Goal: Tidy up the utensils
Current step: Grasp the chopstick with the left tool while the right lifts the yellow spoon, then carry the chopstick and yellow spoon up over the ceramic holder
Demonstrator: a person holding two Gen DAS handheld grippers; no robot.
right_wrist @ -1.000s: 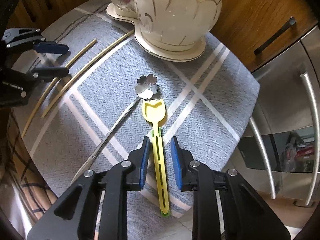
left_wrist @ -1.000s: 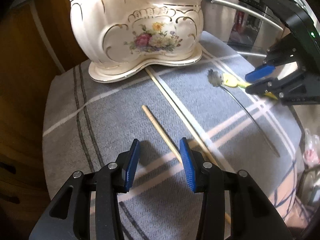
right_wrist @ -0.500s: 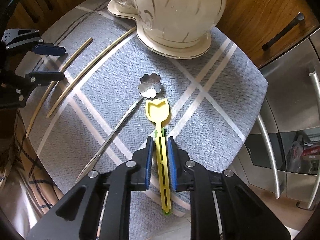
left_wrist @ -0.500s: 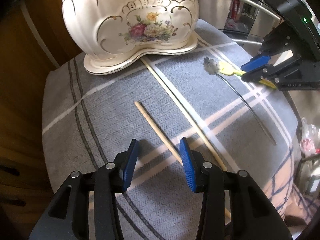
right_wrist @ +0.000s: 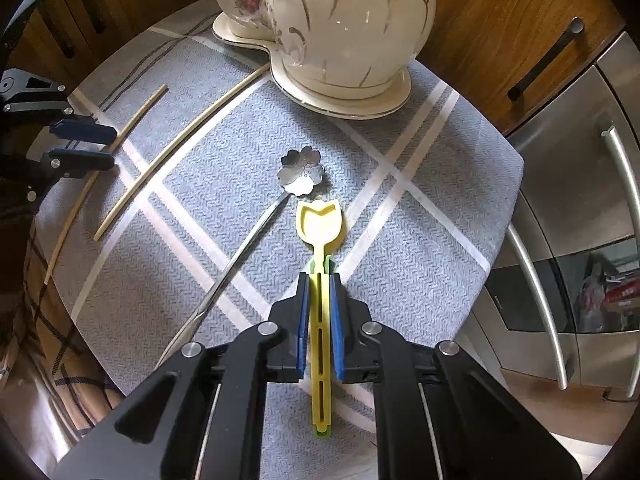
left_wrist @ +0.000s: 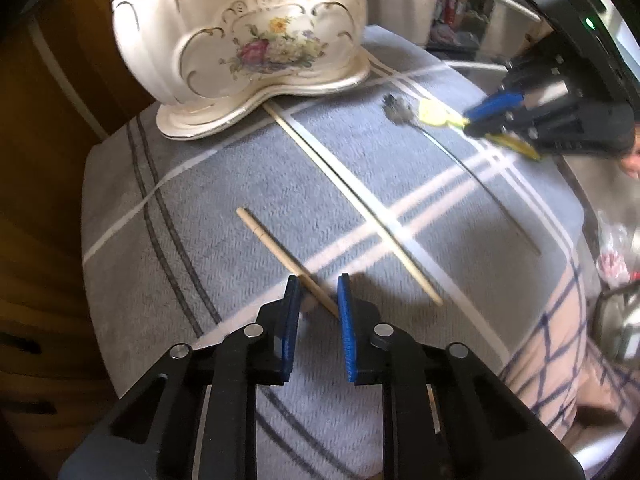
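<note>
A grey cloth with pale and dark stripes covers the small round surface. At its far edge stands the large cream ceramic holder, painted with flowers and gilt trim, the likely home for the utensils.

Four utensils lie loose on the cloth. The long chopstick runs from the holder's base toward the near edge. The shorter chopstick lies beside it, nearer the left edge. Toward the right edge the metal flower spoon and the yellow tulip spoon rest side by side, their bowls almost touching.

Both pickups look to be in hand at once. The left gripper has just been closing, and its blue pads now straddle the near end of the shorter chopstick; a gap shows on one side, so it seems not yet pinched. The right gripper has also been closing, and its pads are pressed onto the tulip spoon's slotted handle.

Next, I judge, the left jaws must finish closing squarely on the thin stick, which could roll or skew. Then each piece needs lifting clear of the cloth, tipping upright and lowering into the holder's open top.
</note>
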